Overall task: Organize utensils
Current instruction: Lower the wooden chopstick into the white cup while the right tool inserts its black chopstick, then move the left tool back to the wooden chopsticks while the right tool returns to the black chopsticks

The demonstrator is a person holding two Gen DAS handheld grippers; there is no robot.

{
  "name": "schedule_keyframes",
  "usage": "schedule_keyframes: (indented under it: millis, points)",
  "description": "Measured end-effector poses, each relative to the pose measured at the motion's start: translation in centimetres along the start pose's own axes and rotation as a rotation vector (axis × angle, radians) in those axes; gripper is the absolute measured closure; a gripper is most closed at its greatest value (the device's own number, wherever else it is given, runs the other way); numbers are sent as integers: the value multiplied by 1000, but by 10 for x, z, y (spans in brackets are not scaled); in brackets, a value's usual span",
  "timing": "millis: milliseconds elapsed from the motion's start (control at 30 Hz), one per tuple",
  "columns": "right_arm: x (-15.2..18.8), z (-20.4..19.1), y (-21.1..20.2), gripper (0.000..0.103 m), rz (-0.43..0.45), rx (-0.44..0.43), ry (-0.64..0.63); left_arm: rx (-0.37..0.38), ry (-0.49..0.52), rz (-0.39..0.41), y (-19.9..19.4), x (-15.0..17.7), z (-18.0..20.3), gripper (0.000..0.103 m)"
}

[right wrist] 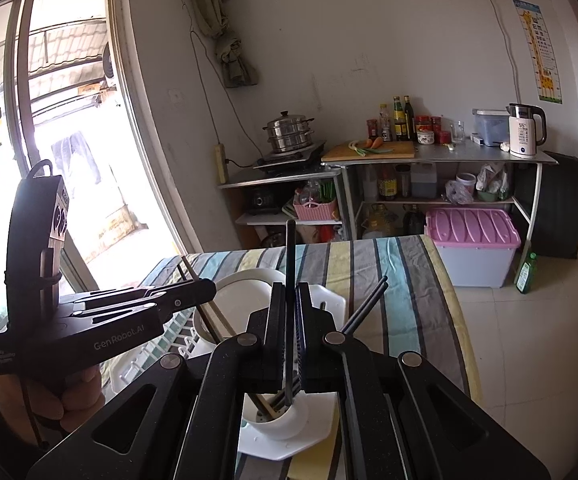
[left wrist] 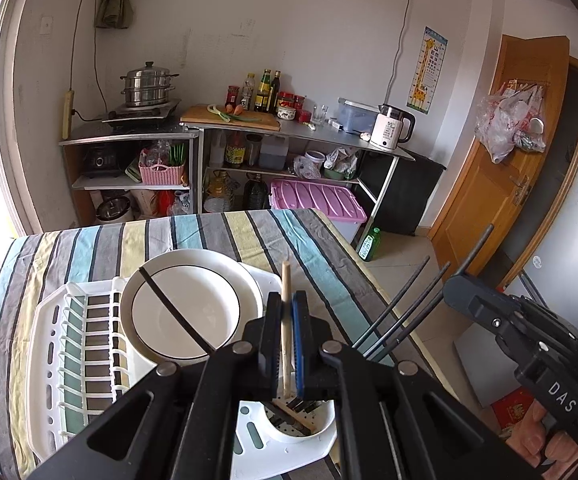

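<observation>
My left gripper is shut on a pale wooden chopstick. It holds it upright over the white utensil cup at the near end of the white drying rack. My right gripper is shut on a black chopstick whose lower end reaches into the cup. Several black chopsticks lean out of the cup to the right. Each gripper appears in the other's view: the right gripper and the left gripper. Another black chopstick lies across the white plates.
The rack stands on a table with a striped cloth. Beyond it are metal kitchen shelves with pots, bottles and a kettle. A pink-lidded bin and a green bottle stand on the floor. A wooden door is at the right.
</observation>
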State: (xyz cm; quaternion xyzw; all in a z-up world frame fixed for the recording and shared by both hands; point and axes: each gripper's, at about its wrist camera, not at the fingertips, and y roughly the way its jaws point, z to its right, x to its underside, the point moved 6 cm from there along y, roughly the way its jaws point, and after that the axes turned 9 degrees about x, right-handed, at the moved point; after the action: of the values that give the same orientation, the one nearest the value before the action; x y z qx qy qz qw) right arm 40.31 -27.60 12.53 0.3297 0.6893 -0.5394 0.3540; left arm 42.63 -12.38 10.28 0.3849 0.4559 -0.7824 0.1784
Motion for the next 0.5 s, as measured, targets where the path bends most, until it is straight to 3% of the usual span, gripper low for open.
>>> schedule_keyframes:
  millis: [167,500]
  points:
    - [8,5,10,99,-25,4,8,-18,-15,-33,13,11,-7,97]
    - [14,13,14,98,-45,5,13,-51,-20,-23,13,14,-18,96]
